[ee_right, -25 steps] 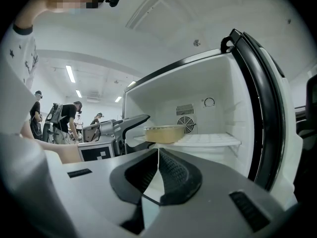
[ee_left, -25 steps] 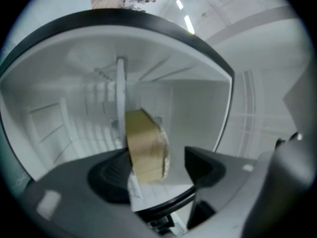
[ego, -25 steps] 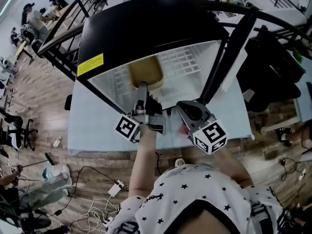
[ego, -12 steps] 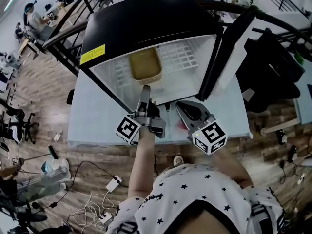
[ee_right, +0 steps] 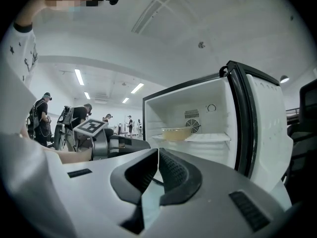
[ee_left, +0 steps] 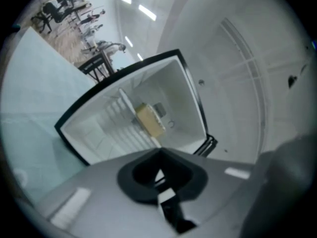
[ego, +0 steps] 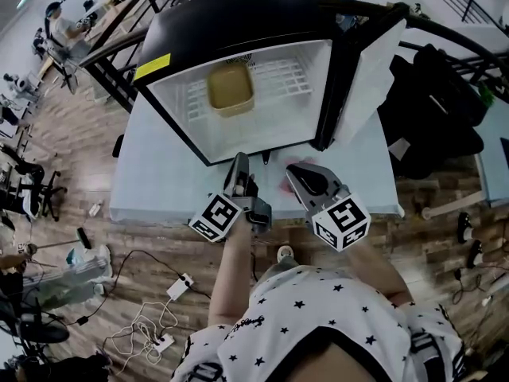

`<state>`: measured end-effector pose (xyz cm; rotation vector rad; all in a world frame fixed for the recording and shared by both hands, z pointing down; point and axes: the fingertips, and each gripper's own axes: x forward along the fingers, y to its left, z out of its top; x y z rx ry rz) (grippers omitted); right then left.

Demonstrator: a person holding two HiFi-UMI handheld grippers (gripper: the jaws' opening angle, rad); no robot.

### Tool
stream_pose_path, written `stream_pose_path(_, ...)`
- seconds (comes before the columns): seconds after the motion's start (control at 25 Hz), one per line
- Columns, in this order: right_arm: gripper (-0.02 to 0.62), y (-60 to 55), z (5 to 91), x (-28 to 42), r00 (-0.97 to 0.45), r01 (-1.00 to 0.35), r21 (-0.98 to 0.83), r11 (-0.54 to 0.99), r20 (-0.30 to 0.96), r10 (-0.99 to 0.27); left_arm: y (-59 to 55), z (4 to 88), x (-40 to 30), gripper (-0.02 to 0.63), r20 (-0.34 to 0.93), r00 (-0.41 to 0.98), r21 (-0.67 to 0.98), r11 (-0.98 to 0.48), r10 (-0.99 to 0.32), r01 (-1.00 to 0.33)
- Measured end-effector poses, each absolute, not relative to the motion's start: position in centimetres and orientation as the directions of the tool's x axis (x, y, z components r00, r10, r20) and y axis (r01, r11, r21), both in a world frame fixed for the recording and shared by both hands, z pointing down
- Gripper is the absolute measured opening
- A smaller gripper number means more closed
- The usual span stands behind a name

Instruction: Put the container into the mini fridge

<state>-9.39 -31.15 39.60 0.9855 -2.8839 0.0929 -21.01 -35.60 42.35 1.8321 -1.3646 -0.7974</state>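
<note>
The mini fridge [ego: 238, 22] stands open on the pale table [ego: 159, 181], its door [ego: 362, 78] swung out to the right. A tan container [ego: 231, 87] sits on the white wire shelf inside, also visible in the left gripper view [ee_left: 150, 120] and the right gripper view [ee_right: 177, 133]. My left gripper [ego: 238, 161] hovers in front of the fridge opening, well short of the container, shut and empty. To its right my right gripper [ego: 293, 169] is level with it, jaws together with nothing between them. The right gripper view shows the left gripper [ee_right: 124, 145] at its left.
The open door [ee_right: 262, 128] stands just right of my right gripper. Black railings and a dark chair [ego: 433, 110] lie to the right. Cables and a power strip [ego: 179, 285] litter the wood floor below the table's front edge. People stand at the far left.
My left gripper has drawn back out of the fridge mouth toward the table's front edge, and its jaws have closed empty. The container stays on the shelf. My right gripper has hardly moved.
</note>
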Motion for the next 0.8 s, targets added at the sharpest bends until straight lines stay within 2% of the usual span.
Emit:
stream_pose_path(0.48,0.021,-24.1,41.1,-4.7,-0.810,-0.582,-0.036,0.812,0.107,-0.576,-26.0,44.2,-15.4,0.005,0.022,0.223,0.670,-0.151,-0.975,-0.727)
stream_pose_path(0.8,0.021,-19.3,41.5,-1.9,-0.825,-0.562,-0.045,0.826,0.100,-0.556,-19.2,45.9,-12.0,0.005,0.070,0.206,0.632,-0.116,-0.976,-0.766)
